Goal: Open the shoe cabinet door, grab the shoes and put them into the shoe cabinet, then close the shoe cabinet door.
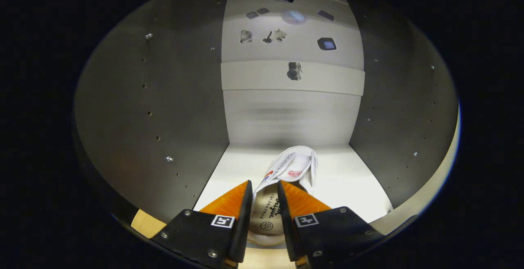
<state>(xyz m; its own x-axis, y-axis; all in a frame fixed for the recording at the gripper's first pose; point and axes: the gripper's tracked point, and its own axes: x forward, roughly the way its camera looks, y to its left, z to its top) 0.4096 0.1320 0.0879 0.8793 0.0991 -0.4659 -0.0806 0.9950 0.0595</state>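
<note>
With the claw [264,191] clamped on the white shoe [286,170] inside the cabinet [163,117], it should set the sole flat on the shelf [348,187] before releasing.

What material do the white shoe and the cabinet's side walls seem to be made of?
White shoe, between the gripper's fingers and just beyond them: seemingly smooth leather or synthetic leather, judging by its soft sheen; the insole looks like printed fabric. Cabinet side walls: probably matt laminated board, flat and plain, with rows of small drilled holes and metal screw heads.
</note>
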